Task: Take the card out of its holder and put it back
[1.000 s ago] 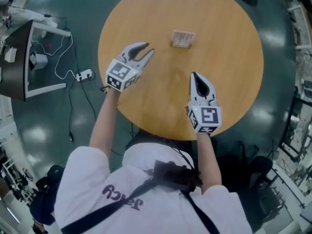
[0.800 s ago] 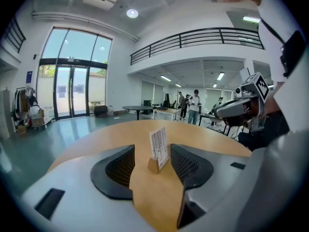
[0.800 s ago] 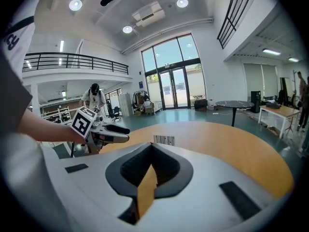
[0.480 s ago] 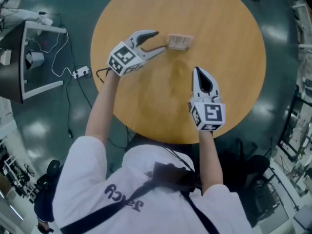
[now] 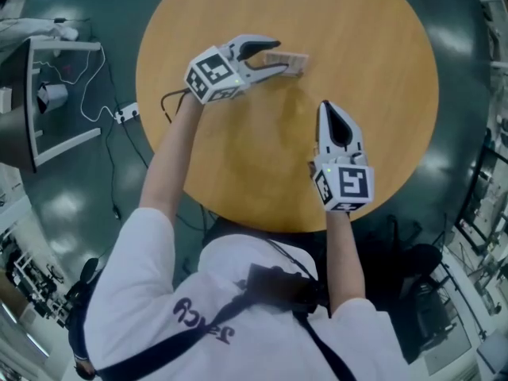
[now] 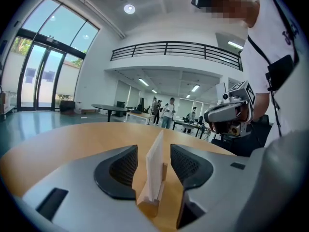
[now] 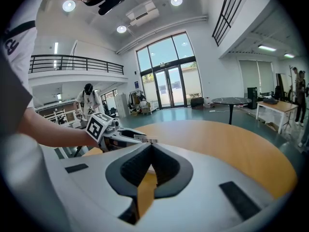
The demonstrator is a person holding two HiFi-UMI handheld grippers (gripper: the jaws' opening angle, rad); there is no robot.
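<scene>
A small wooden holder (image 6: 146,206) sat on the round wooden table (image 5: 357,46), toward its far side from the person. A white card (image 6: 155,170) stood upright in the holder's slot, its lower edge seated in the wood and most of it rising above. From the left gripper's own view the card was seen edge-on and leaned slightly.

The left gripper (image 5: 278,57) reached across the table and straddled the holder, one jaw on each side of the card. Its jaws had just swung wide apart and then come in a little. They stood open, with a clear gap between each dark ribbed pad (image 6: 123,167) and the card, so nothing was gripped.

The right gripper (image 5: 325,108) was lower on the table, nearer the person and well apart from the holder. Its jaws were closed together, the tips meeting, with nothing between them. From its view the card's top edge, printed with a barcode, showed between the left gripper's jaws.
</scene>
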